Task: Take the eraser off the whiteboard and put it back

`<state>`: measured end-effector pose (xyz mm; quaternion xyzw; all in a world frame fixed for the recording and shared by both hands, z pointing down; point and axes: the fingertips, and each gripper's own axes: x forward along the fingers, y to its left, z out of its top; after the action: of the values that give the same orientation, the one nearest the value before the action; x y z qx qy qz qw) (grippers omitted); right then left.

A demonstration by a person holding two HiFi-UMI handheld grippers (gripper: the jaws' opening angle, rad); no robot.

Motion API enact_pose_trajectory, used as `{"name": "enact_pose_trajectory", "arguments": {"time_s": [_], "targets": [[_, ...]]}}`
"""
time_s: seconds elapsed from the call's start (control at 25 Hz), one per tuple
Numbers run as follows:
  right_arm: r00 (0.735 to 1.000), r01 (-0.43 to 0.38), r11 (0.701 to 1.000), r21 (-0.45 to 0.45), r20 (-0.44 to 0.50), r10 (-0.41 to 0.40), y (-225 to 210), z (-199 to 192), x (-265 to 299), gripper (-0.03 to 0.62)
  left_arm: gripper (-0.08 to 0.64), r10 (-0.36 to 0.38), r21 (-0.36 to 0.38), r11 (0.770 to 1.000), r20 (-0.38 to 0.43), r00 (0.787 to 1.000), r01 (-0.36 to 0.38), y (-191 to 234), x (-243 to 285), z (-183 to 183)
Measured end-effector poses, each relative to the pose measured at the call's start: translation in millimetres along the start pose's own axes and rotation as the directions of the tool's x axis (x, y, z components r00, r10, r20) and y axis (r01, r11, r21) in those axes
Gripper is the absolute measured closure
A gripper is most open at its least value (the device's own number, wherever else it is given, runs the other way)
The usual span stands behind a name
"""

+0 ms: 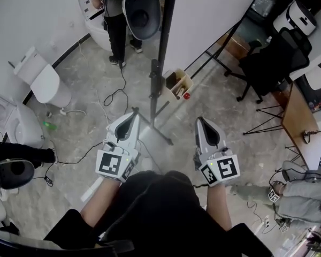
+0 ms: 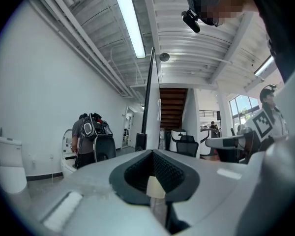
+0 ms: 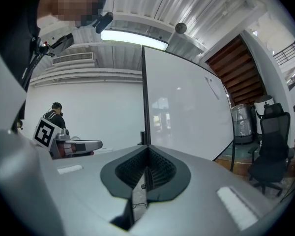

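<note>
The left tool (image 1: 134, 113) and right tool (image 1: 199, 120) are hovering shut and empty before the whiteboard (image 1: 208, 15), eraser not yet taken

The large whiteboard (image 3: 187, 112) stands upright, its black-framed white surface glossy with reflections.

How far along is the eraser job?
Nothing looks done yet. The left tool and right tool are both shut and empty, pointing toward the whiteboard. I can't make out the eraser in any view. Still left: take it off the board, then put it back.
</note>
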<state>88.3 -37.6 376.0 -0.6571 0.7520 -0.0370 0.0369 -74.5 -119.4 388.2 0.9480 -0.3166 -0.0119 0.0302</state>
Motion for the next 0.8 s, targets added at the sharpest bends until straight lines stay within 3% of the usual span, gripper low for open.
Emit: {"name": "enact_pose_trajectory", "arguments": {"time_s": [0.44, 0.8], "targets": [[1.0, 0.023, 1.0, -0.016, -0.018, -0.024, -1.9, 0.0, 42.6, 0.583, 0.555, -0.037, -0.018, 0.999, -0.016, 0.999, 0.037, 29.4, 22.6, -0.3], [0.998, -0.055, 0.997, -0.059, -0.016, 0.054, -28.7, 3.2, 97.1, 0.583, 0.555, 0.024, 0.002, 1.0, -0.016, 1.0, -0.024, 40.0, 47.9, -1.1]]}}
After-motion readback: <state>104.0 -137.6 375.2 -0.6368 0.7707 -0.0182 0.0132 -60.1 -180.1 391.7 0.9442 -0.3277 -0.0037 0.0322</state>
